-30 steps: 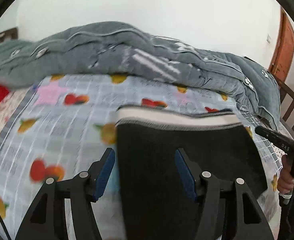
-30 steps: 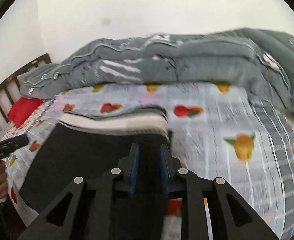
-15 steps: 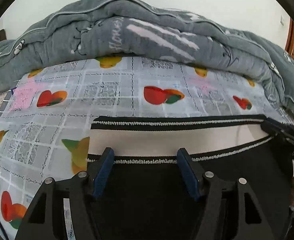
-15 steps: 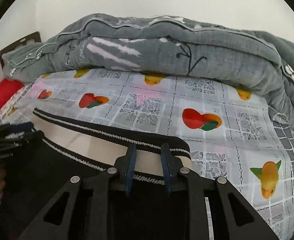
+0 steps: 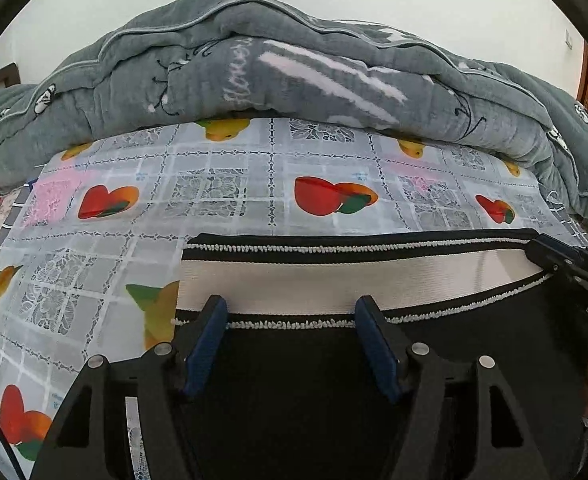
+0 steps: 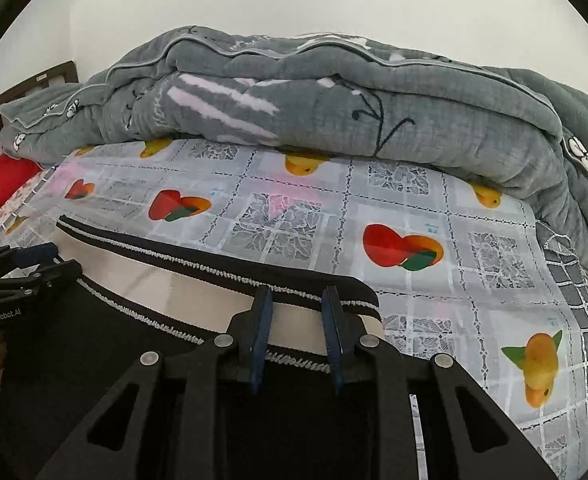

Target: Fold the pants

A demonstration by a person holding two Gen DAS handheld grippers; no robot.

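Note:
Black pants [image 5: 313,392] with a cream and black striped waistband [image 5: 333,288] lie folded on the bed. My left gripper [image 5: 290,316] is open, its blue pads standing over the pants near the waistband's left end. My right gripper [image 6: 295,304] is open a little, its pads over the waistband's right corner [image 6: 357,296]. The right gripper also shows at the right edge of the left wrist view [image 5: 565,264], and the left gripper at the left edge of the right wrist view [image 6: 18,272].
The bed has a grey checked sheet with fruit prints [image 5: 230,192]. A thick grey quilt [image 5: 278,72] is piled along the far side against a white wall. A red pillow [image 6: 2,180] lies at the far left by the wooden headboard [image 6: 26,88].
Both grippers carried the pants' folded end forward to the waistband and lowered it. The right gripper, shut on the cloth before, has opened a little. The left gripper stays open.

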